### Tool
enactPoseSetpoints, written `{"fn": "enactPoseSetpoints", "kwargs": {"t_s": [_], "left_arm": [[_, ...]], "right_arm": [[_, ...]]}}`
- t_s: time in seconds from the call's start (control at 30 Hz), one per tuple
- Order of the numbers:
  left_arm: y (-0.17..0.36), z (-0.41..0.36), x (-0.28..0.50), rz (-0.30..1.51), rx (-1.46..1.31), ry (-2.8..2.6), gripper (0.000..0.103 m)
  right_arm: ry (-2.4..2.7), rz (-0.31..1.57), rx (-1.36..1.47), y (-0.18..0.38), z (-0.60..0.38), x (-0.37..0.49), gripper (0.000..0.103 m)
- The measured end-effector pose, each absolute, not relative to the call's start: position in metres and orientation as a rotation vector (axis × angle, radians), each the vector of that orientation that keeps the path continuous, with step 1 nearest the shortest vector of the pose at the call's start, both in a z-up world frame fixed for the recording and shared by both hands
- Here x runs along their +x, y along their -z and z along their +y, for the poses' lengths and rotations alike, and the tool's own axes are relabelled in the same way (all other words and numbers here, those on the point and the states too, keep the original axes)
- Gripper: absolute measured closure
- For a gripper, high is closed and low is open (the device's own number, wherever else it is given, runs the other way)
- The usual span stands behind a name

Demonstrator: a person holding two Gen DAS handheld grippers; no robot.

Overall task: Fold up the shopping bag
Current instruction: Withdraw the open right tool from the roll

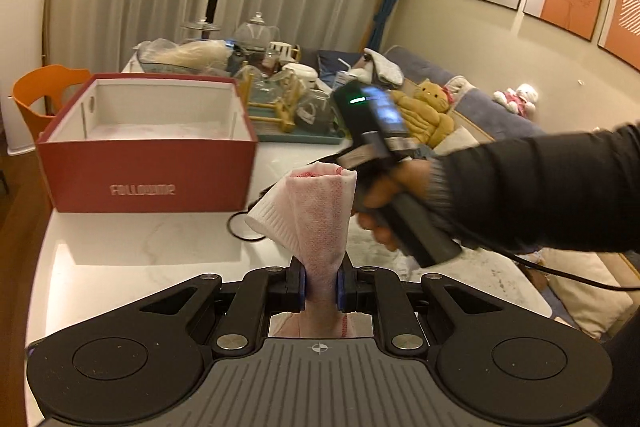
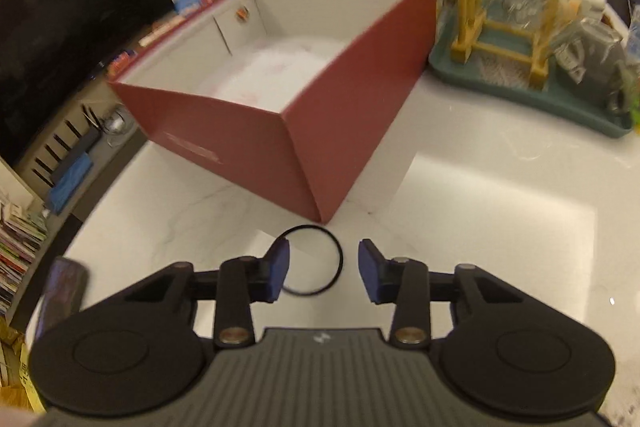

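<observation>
Two tongs: my left tongs pinch the folded shopping bag, soft, light, floppy fabric fanning toward 12 o'clock above the desk, right tongs apart, empty; I'd grab its loose top edge.

Shopping bag: white with pink-red mesh. Box: red outside, white inside. Bench: white marble. Ring: black. Tray: teal.

Black gripper, blue pads; dark sleeve
</observation>
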State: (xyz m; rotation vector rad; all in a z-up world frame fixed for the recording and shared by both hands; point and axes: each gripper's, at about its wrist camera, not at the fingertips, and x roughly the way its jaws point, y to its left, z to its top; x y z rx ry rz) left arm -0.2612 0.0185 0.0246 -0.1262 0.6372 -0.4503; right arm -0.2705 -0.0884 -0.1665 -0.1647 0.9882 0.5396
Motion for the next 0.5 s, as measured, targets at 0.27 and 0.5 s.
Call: {"fn": "enactPoseSetpoints", "kwargs": {"t_s": [0.27, 0.5], "left_arm": [[-0.028, 0.039, -0.246, 0.669, -0.138, 0.398, 0.089], [-0.011, -0.012, -0.212, 0.705, -0.092, 0.290, 0.089]], "right_arm": [[-0.502, 1.058, -0.284, 0.181, -0.074, -0.276, 0.103], [-0.703, 0.941, -0.124, 0.098, -0.135, -0.315, 0.103]]}}
